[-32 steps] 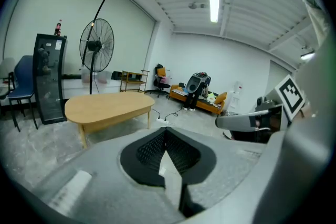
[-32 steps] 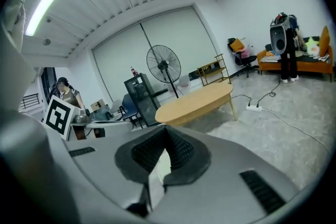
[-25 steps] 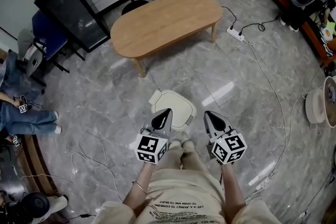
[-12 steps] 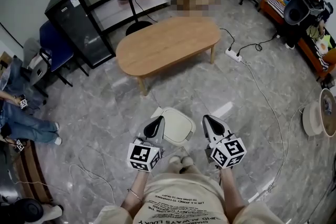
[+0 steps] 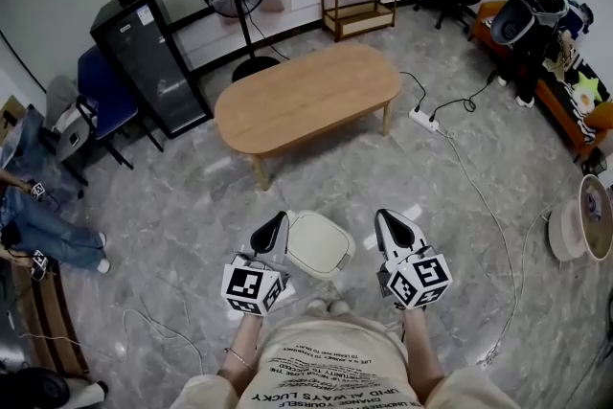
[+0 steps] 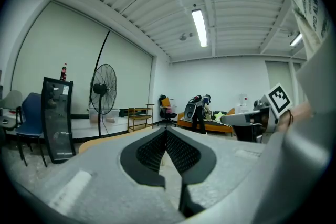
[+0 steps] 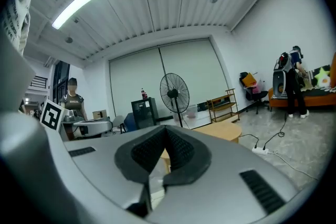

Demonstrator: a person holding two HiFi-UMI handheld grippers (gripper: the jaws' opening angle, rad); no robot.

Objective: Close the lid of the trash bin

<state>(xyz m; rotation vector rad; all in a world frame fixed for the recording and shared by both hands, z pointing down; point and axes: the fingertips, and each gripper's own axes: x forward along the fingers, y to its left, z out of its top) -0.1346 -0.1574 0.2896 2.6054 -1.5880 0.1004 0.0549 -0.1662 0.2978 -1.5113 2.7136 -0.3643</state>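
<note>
The trash bin [image 5: 321, 246] stands on the grey floor [image 5: 172, 206] just in front of the person's feet. Its cream lid is down flat, as it was a second ago. Both tools have risen since then. The left hand-held gripper [image 5: 279, 219] and the right hand-held gripper [image 5: 385, 216] now flank the bin, wider apart than before. Each has its jaws pressed together on nothing. The wooden table [image 5: 306, 101] lies beyond.
</note>
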